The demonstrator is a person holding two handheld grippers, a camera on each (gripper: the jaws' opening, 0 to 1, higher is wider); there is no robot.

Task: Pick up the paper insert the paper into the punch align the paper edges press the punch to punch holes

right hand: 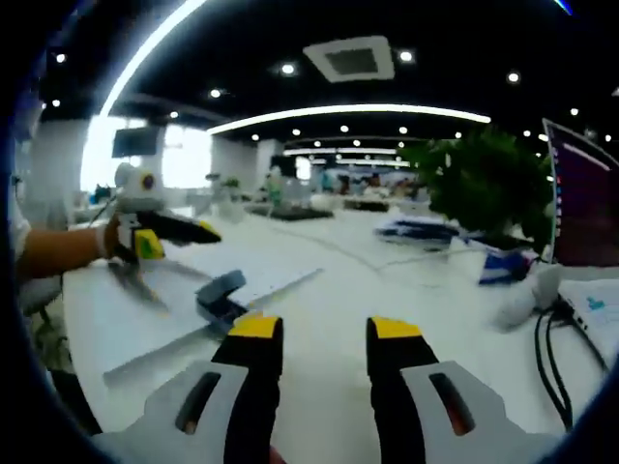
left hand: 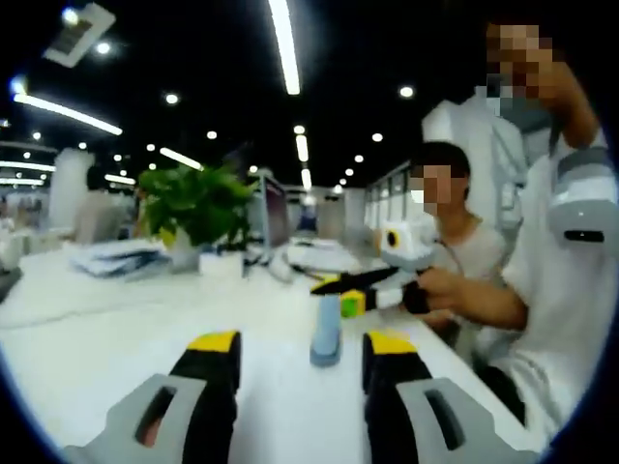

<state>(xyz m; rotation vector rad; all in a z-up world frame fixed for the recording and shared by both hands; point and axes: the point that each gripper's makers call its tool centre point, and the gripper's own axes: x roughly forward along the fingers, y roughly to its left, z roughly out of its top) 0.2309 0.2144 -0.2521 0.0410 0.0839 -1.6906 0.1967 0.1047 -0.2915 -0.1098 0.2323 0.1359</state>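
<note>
Paper [right hand: 208, 314] flat on the white table [right hand: 319, 290], just ahead and left of the right gripper [right hand: 316, 340], jaws apart and empty. Blue punch [right hand: 221, 295] sitting on the sheet's near part. Left gripper [left hand: 303, 356] likewise spread, nothing held, punch [left hand: 326, 333] standing just beyond its tips. Best lowered slowly toward a free paper edge, jaws level with the tabletop, avoiding the punch.

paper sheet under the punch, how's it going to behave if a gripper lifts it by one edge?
Probably floppy: the paper lies thin and flat on the white table, so a lifted edge would likely droop. It looks light and may slide on the smooth top. The blue punch seems to sit on it, which may hold it in place.
</note>
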